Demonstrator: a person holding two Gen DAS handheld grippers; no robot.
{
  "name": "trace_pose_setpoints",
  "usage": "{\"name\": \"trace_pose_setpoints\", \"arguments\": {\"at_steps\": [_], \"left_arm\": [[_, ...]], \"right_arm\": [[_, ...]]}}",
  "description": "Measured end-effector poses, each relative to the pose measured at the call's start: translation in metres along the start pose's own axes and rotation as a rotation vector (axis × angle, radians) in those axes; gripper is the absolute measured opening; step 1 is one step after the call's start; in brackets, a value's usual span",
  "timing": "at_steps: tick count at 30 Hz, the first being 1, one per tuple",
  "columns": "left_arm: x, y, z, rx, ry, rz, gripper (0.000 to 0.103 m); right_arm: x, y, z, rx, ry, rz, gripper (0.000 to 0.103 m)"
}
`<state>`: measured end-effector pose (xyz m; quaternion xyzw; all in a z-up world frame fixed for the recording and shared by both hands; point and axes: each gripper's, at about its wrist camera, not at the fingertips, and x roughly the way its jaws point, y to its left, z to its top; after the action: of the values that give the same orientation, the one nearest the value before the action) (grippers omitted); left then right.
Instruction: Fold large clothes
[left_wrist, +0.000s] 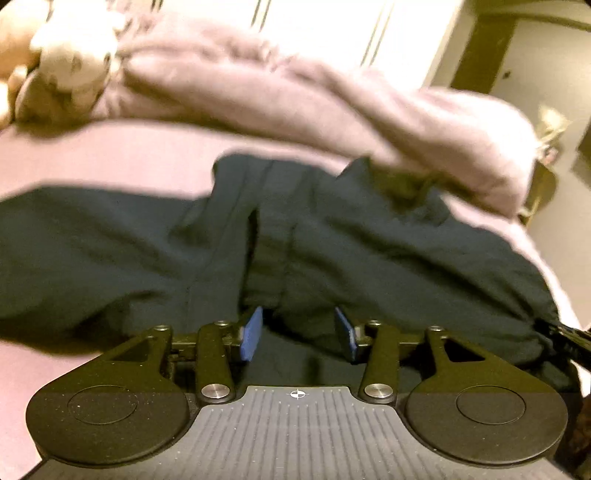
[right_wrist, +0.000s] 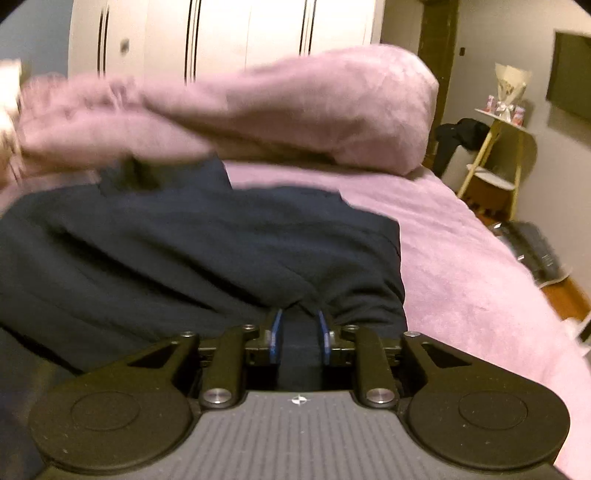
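My left gripper (left_wrist: 298, 334) has its two blue pads (left_wrist: 252, 334) standing well apart, and the dark navy garment (left_wrist: 147, 251) bulges up into the gap between them without either pad pressing on it, so I have nothing clamped on that side. My right gripper (right_wrist: 299, 332) is narrower: its blue pads (right_wrist: 276, 332) sit a modest gap apart with a pinched ridge of the same dark navy garment (right_wrist: 184, 251) running up between them, and the cloth gathers into creases just ahead of the tips; the pads look slack beside the fold rather than squeezing it, though the cloth is so dark there that I cannot be sure of contact. Beyond my fingers the garment lies rumpled and spread across the pink bed cover (right_wrist: 461, 258), reaching from the near edge toward the far side, with a long seam or fold running up its middle in the left wrist view. Its right edge, seen from my right wrist, ends in a fairly straight line with bare cover beside it. At the far end of the garment a heap of pink bedding (left_wrist: 295, 103) lies across the bed, its near edge touching or overlapping the garment's far end. A pale stuffed toy (left_wrist: 70, 70) rests at the left end of that heap. Behind stand white wardrobe doors (right_wrist: 221, 37), and off to the right a small shelf stand (right_wrist: 495, 147) against the wall.
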<state>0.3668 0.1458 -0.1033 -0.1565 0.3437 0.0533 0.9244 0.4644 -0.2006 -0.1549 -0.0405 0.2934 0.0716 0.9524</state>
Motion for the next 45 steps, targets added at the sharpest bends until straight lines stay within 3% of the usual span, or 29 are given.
{"name": "trace_pose_setpoints", "arguments": {"at_steps": [2, 4, 7, 10, 17, 19, 20, 25, 30, 36, 39, 45], "left_arm": [[0.002, -0.007, 0.005, 0.024, -0.014, 0.012, 0.061], [0.019, -0.013, 0.008, 0.034, 0.013, 0.026, 0.061], [0.047, -0.015, 0.007, 0.037, 0.056, 0.068, 0.059], [0.059, -0.017, 0.004, 0.048, 0.051, 0.070, 0.061], [0.062, -0.018, 0.002, 0.078, 0.052, 0.069, 0.066], [0.061, -0.016, 0.000, 0.053, 0.059, 0.082, 0.091], [0.062, -0.013, -0.002, 0.029, 0.067, 0.101, 0.092], [0.062, -0.014, -0.009, 0.062, 0.038, 0.093, 0.094], [0.062, -0.016, -0.009, 0.072, 0.047, 0.097, 0.094], [0.060, -0.016, -0.010, 0.102, 0.073, 0.096, 0.094], [0.059, -0.016, -0.011, 0.109, 0.081, 0.089, 0.094], [0.061, -0.019, -0.014, 0.118, 0.073, 0.106, 0.096]], "right_arm": [[-0.010, -0.007, 0.005, 0.067, -0.043, 0.030, 0.034], [-0.003, -0.007, 0.008, 0.080, -0.039, 0.006, 0.034], [0.028, -0.003, 0.000, 0.015, 0.043, -0.059, 0.033], [0.039, 0.004, -0.007, -0.107, 0.017, -0.119, 0.033], [0.045, -0.010, -0.003, -0.071, 0.022, -0.123, 0.034], [0.032, -0.005, 0.000, -0.087, 0.018, -0.143, 0.034], [0.023, -0.004, -0.001, -0.086, 0.008, -0.146, 0.034], [0.013, -0.015, -0.018, -0.079, 0.008, -0.145, 0.035], [0.025, -0.022, -0.017, -0.047, 0.028, -0.160, 0.050], [0.019, -0.017, -0.013, -0.048, 0.036, -0.179, 0.051], [-0.001, -0.011, -0.009, -0.024, -0.011, -0.159, 0.047], [0.009, -0.012, -0.031, -0.098, 0.005, -0.165, 0.046]]}}
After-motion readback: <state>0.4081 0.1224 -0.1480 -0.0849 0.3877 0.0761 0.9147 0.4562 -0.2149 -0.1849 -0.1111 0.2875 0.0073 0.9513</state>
